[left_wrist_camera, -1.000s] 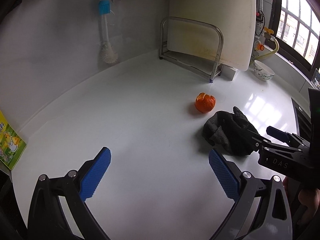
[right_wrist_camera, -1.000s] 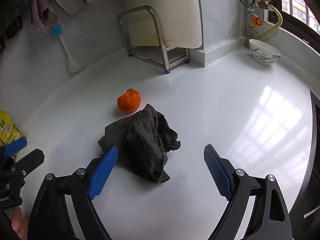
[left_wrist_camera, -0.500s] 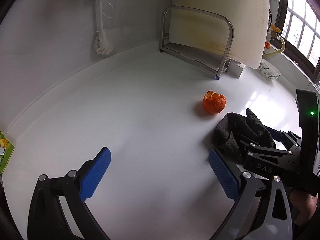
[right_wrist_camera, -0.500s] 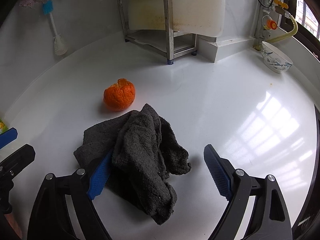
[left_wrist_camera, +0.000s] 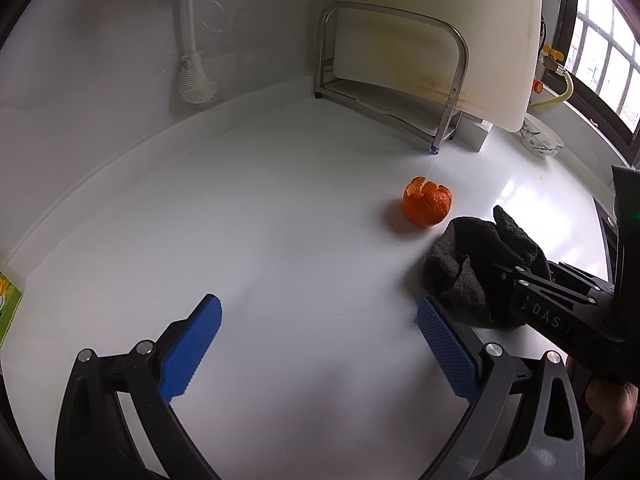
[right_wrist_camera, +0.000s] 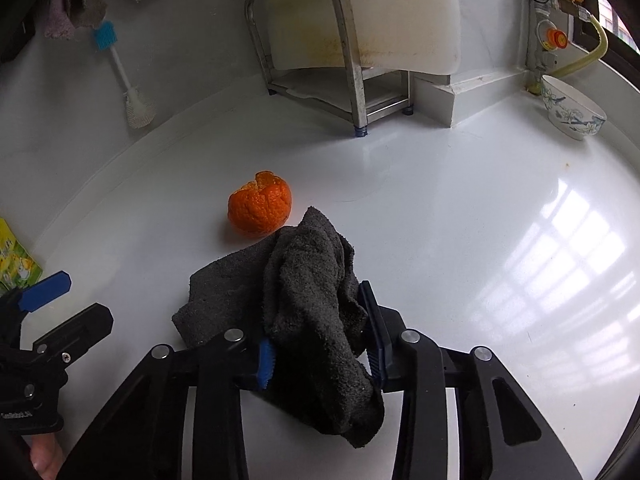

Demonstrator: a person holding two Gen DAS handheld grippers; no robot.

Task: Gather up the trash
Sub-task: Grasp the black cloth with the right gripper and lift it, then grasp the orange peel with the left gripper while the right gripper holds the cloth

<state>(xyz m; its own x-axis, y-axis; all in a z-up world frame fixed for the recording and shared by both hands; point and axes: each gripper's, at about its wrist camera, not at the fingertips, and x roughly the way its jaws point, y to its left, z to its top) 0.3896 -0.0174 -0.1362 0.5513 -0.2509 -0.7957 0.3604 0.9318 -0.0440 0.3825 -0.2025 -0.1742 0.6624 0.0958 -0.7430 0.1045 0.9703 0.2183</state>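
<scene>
An orange peel, shaped like a hollow orange (right_wrist_camera: 260,208), sits on the white counter (right_wrist_camera: 460,220); it also shows in the left wrist view (left_wrist_camera: 427,201). A dark grey rag (right_wrist_camera: 304,304) lies crumpled just in front of it and touches it. My right gripper (right_wrist_camera: 320,344) is shut on the rag, blue pads pressed into its folds; in the left wrist view the rag (left_wrist_camera: 480,260) sits under that gripper. My left gripper (left_wrist_camera: 316,348) is open and empty over bare counter, left of the rag.
A steel rack (right_wrist_camera: 352,80) holding a white cutting board (right_wrist_camera: 360,8) stands at the back. A brush (left_wrist_camera: 192,60) hangs on the wall. A patterned bowl (right_wrist_camera: 572,112) sits at the back right, a yellow-green packet (right_wrist_camera: 16,256) at the left edge.
My right gripper has moved forward over the rag and closed on it. My left gripper stayed open and shifted slightly forward.
</scene>
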